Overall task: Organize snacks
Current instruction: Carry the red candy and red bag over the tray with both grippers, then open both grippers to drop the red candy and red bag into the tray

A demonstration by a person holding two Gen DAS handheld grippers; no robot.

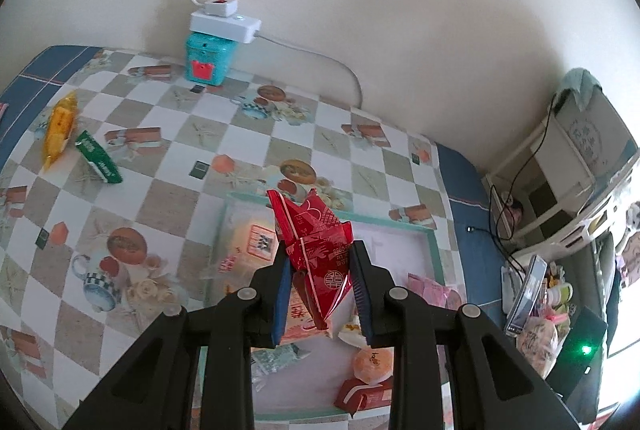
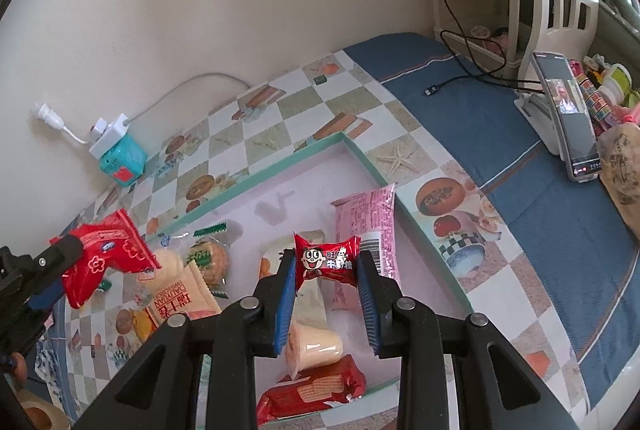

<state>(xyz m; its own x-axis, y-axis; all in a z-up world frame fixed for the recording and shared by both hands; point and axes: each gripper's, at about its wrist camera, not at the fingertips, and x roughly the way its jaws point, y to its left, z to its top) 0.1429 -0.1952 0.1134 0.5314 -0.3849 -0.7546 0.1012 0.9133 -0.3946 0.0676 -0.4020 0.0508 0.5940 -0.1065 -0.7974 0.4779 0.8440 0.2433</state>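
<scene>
Left wrist view: left tongs (image 1: pixel 320 278) clenched on red packet (image 1: pixel 316 250) above tray (image 1: pixel 434 242); right tongs (image 2: pixel 326 290) grasping small red candy (image 2: pixel 326 262); tray part-filled; yellow snack (image 1: pixel 58 129), green box (image 1: pixel 98 157) remain on worktop (image 1: pixel 168 157).

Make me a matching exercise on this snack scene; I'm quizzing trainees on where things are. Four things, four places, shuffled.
Things:
1. red packet
2. cartoon-face candy
3. green box
4. pink packet

Places:
A. lying in the tray
B. in the right tool
C. on the checked cloth, outside the tray
D. in the left tool

Pairs: 1-D, 2-B, 3-C, 4-A
</scene>
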